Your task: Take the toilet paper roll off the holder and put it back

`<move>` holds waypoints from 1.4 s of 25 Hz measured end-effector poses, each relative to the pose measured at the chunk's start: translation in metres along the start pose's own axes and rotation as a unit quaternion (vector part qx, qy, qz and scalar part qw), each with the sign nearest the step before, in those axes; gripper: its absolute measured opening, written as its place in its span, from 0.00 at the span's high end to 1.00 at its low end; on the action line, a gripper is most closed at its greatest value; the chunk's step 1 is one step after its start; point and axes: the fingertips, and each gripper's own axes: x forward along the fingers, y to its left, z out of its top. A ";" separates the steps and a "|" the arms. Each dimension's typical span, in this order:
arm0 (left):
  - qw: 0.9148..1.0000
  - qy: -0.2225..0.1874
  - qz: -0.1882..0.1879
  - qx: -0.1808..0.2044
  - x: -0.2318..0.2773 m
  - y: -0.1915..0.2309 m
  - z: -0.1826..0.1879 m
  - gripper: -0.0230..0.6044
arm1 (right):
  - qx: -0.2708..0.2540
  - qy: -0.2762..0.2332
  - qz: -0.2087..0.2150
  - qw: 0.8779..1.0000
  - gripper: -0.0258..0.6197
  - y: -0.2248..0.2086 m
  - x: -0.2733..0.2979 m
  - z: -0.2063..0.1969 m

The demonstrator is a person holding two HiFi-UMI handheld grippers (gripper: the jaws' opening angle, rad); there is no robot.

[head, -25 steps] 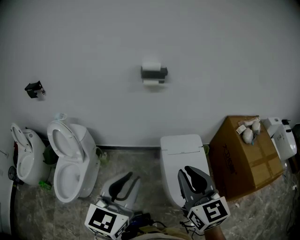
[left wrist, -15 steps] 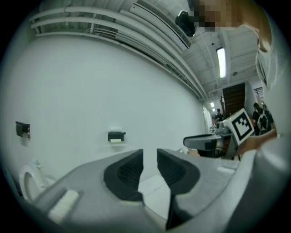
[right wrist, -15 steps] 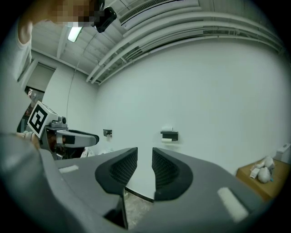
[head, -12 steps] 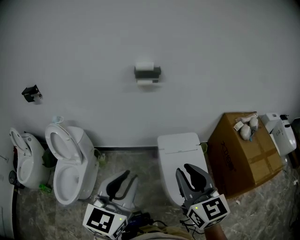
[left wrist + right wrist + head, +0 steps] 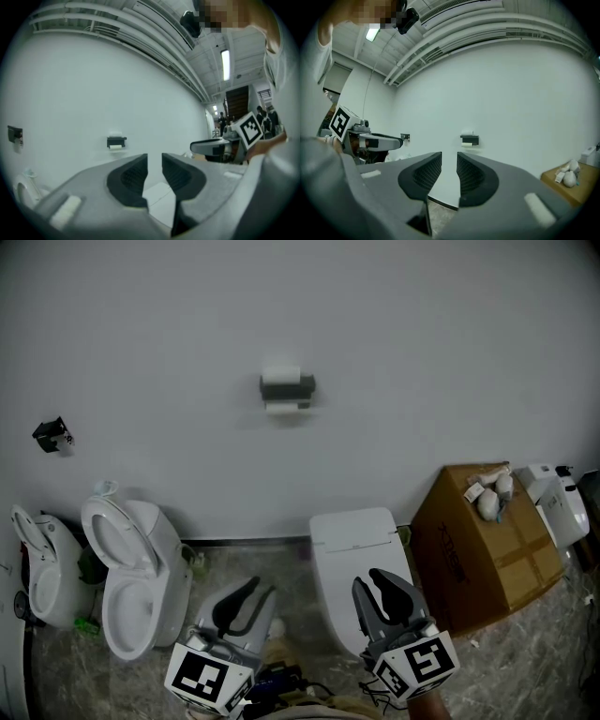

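Observation:
The toilet paper roll (image 5: 280, 375) sits white on a dark holder (image 5: 288, 388) fixed to the wall, with a paper tail hanging below. The same holder (image 5: 116, 141) (image 5: 469, 139) appears small and far ahead in both gripper views. My left gripper (image 5: 257, 590) (image 5: 154, 157) is low at the bottom, its jaws a narrow gap apart with nothing between them. My right gripper (image 5: 369, 581) (image 5: 449, 155) is beside it, also slightly parted and empty. Both are far from the roll.
On the marble floor stand an open-lid toilet (image 5: 131, 589), a second one (image 5: 37, 570) at far left, and a closed-lid toilet (image 5: 360, 557) straight ahead. A cardboard box (image 5: 487, 554) with white items stands right. A small black fixture (image 5: 49, 435) hangs on the wall.
In the head view the holder, toilets and box have drifted left. Both grippers keep their places at the bottom edge.

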 end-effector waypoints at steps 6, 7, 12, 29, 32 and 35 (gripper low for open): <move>1.000 -0.002 -0.019 -0.009 0.035 0.021 -0.001 0.83 | -0.003 0.007 -0.015 1.000 0.82 -0.019 0.030 -0.001; 1.000 -0.003 -0.022 -0.010 0.041 0.026 -0.001 0.83 | -0.004 0.008 -0.017 1.000 0.82 -0.023 0.037 -0.001; 0.999 -0.003 -0.032 -0.015 0.073 0.058 -0.001 0.83 | -0.006 0.011 -0.021 1.000 0.82 -0.037 0.079 0.002; 0.998 0.009 -0.052 -0.027 0.175 0.183 0.003 0.83 | -0.008 0.023 -0.044 0.999 0.82 -0.080 0.226 0.018; 0.998 0.013 -0.057 -0.022 0.192 0.202 0.003 0.83 | -0.009 0.025 -0.048 0.999 0.82 -0.087 0.249 0.019; 0.997 0.031 -0.061 -0.021 0.206 0.219 0.002 0.83 | -0.008 0.025 -0.053 0.998 0.82 -0.095 0.270 0.019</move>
